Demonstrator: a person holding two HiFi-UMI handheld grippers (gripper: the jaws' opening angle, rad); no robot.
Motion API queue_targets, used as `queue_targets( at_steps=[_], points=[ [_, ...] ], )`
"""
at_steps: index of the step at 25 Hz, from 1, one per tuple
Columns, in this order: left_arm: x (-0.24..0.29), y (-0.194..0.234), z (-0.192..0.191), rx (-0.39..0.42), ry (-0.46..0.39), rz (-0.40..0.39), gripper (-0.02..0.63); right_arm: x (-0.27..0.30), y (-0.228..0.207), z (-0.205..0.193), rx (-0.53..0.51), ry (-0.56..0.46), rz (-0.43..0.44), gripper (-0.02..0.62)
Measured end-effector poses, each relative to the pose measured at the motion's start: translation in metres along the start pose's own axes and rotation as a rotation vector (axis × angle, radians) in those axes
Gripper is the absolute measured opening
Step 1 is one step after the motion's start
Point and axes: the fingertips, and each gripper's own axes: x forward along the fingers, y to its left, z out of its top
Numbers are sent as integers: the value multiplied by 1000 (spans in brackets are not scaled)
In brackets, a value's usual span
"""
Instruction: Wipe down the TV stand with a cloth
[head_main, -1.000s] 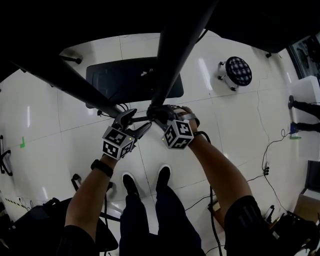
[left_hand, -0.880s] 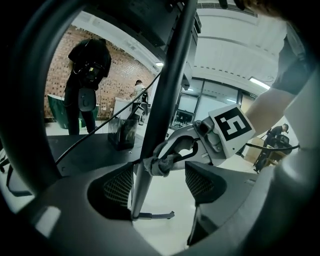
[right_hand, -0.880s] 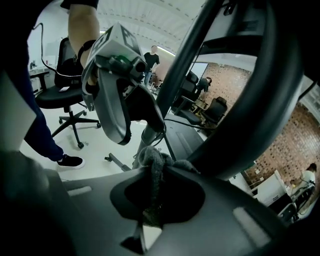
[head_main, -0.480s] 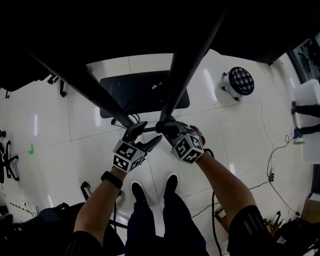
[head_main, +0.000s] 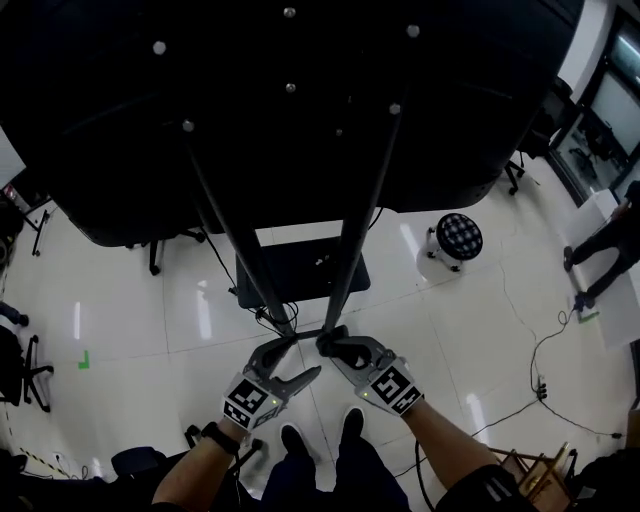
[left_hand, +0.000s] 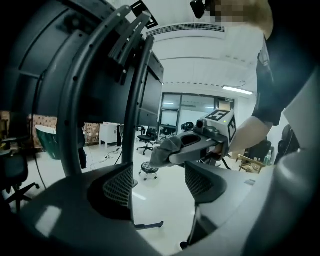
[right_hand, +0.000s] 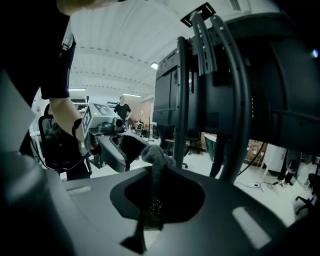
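The TV stand has two dark poles, the left pole (head_main: 235, 235) and the right pole (head_main: 362, 225), rising from a black base plate (head_main: 300, 272) to a big black screen (head_main: 280, 110). My right gripper (head_main: 330, 346) is shut on a grey cloth (head_main: 326, 342), pressed to the right pole low down. The right gripper view shows that cloth (right_hand: 156, 154) bunched between the jaws. My left gripper (head_main: 295, 360) is open beside it, near the left pole's foot, with nothing in it. In the left gripper view, the cloth (left_hand: 163, 151) sits ahead of the open mesh pads (left_hand: 119, 186).
A round stool (head_main: 448, 240) with a patterned top stands right of the base. Cables (head_main: 535, 345) run over the white tiled floor. Office chairs (head_main: 30, 365) stand at the left. A person (head_main: 600, 240) is at the far right. My shoes (head_main: 320, 438) are just behind the grippers.
The head view has tipped up, so the screen now fills the top and both grippers sit lower in frame. The right gripper keeps the cloth against the right pole.
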Motion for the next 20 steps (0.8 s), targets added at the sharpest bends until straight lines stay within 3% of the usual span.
queue_targets(
  at_steps=[9,14,20],
  points=[
    [-112,-83,72,23,-75,-5,334,-80,86,115,103,-116,-58,25],
    [-147,-120,89,43,-115,29,334,-131,122,130,133,-163,-77,24],
    [-168,-174,94,17,-162,113,333,-188,153,118,159,-187,-56,23]
  ],
)
